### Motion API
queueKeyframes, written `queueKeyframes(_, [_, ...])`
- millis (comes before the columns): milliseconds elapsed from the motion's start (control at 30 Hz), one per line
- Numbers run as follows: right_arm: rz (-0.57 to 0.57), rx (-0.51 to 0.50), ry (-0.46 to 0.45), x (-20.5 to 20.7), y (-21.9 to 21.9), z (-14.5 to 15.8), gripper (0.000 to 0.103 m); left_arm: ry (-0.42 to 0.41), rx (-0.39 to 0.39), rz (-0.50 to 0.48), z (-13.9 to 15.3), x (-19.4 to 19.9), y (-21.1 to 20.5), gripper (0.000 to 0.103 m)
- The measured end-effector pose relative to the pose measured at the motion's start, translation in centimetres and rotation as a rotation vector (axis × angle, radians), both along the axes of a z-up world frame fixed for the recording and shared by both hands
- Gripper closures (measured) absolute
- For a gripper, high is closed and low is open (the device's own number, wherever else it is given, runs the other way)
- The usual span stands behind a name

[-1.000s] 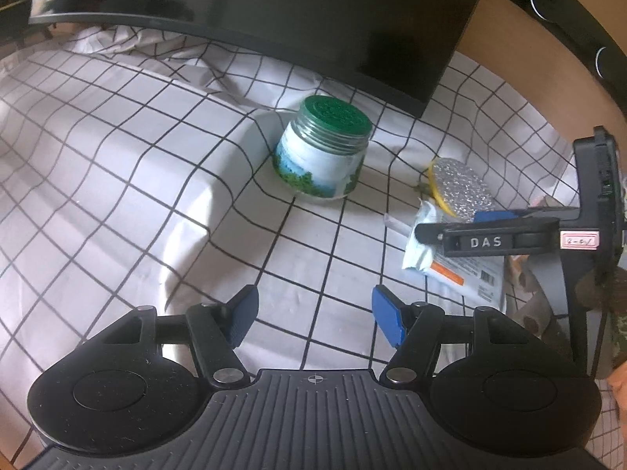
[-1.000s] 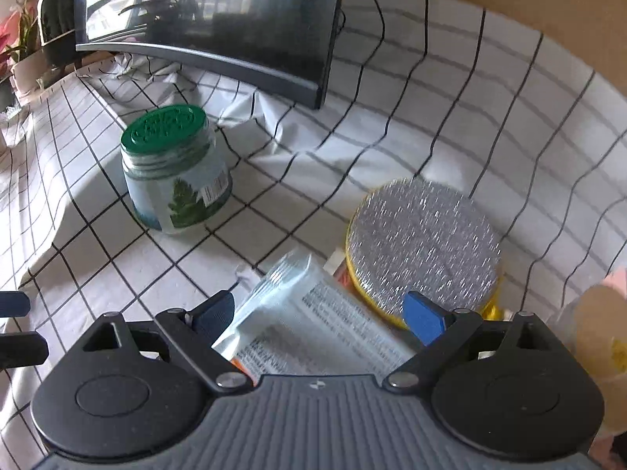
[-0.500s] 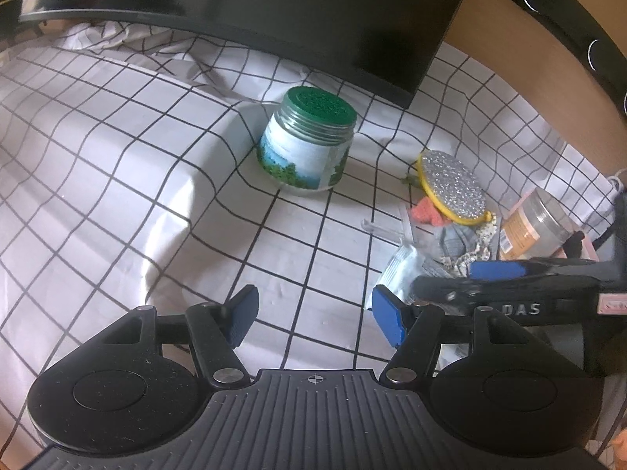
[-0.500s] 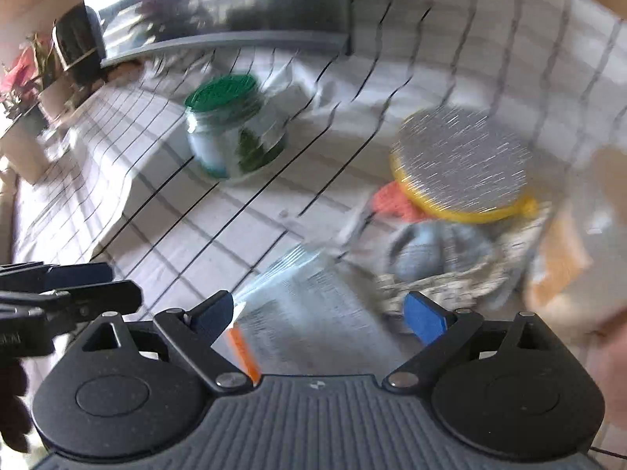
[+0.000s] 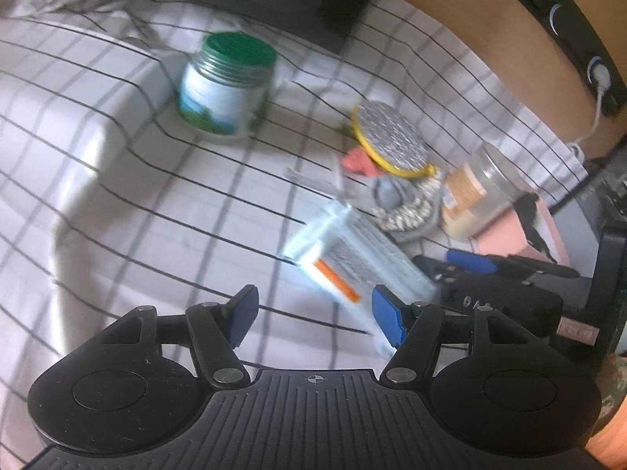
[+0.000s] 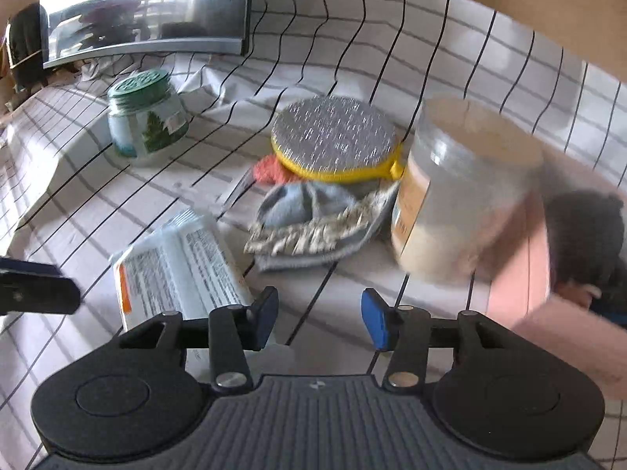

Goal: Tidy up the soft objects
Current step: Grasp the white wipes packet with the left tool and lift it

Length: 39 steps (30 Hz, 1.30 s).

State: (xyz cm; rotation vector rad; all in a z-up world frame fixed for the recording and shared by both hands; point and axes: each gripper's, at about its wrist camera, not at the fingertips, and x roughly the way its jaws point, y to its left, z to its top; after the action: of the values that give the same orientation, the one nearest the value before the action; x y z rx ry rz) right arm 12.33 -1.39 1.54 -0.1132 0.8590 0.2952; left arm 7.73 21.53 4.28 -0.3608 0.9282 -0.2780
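A grey and patterned folded cloth [image 6: 313, 227] lies on the checked tablecloth, partly under a round yellow-rimmed scrubbing pad [image 6: 335, 141], with a small red soft piece [image 6: 266, 168] beside it. A white printed soft pack [image 6: 176, 270] lies to the left. My right gripper [image 6: 319, 319] is open and empty, just short of the cloth. My left gripper [image 5: 313, 313] is open and empty, near the pack [image 5: 352, 258]; the cloth [image 5: 403, 207] and pad [image 5: 392, 137] lie beyond. The right gripper [image 5: 470, 262] shows at the right of the left wrist view.
A green-lidded jar [image 6: 145, 117] stands at the back left, also in the left wrist view [image 5: 227, 86]. A clear jar with pale contents [image 6: 462, 192] stands right of the cloth. A pink box [image 6: 560, 274] sits at the right. A dark monitor [image 6: 145, 11] stands behind.
Both grippers have pulled back and swung right, so the cloth, clear jar and pink box have come into view. Both stay open and empty.
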Motion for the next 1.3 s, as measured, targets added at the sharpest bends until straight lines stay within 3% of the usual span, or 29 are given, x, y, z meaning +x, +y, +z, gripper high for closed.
queueKeyframes(267, [0.138,0.07,0.042,-3.7,1.9,0.4,0.054,0.014,0.012,0.004,-0.6,0.8,-1.5,0.033])
queueKeyframes(500, [0.237,0.117,0.058,-5.4,3.2,0.8,0.054,-0.004,0.077,0.057,-0.4,1.9,-1.5,0.034])
queueKeyframes(567, [0.245,0.101,0.04,-5.7,3.1,1.1,0.053,-0.032,0.134,0.054,0.0,1.8,-2.0,0.034])
queueKeyframes(667, [0.214,0.069,-0.003,-5.9,1.6,1.7,0.04,-0.09,0.219,0.02,0.9,1.2,-3.1,0.034])
queueKeyframes(767, [0.152,0.03,-0.053,-6.0,-1.0,2.0,0.027,-0.123,0.256,-0.024,1.4,0.6,-4.6,0.034])
queueKeyframes(967, [0.057,-0.015,-0.048,-5.4,-4.6,0.9,0.026,-0.108,0.33,-0.072,0.6,0.6,-8.2,0.034])
queueKeyframes(1133, [0.055,-0.003,-0.044,-5.5,-5.6,0.0,0.021,-0.121,0.48,-0.165,-0.6,0.0,-10.9,0.03])
queueKeyframes(1233, [0.048,0.011,-0.03,-5.4,-5.9,-0.5,0.018,-0.129,0.479,-0.216,-0.9,-0.2,-11.2,0.018])
queueKeyframes(1300, [0.04,0.02,-0.029,-5.4,-6.0,-0.7,0.012,-0.134,0.46,-0.236,-0.9,-0.3,-11.0,0.016])
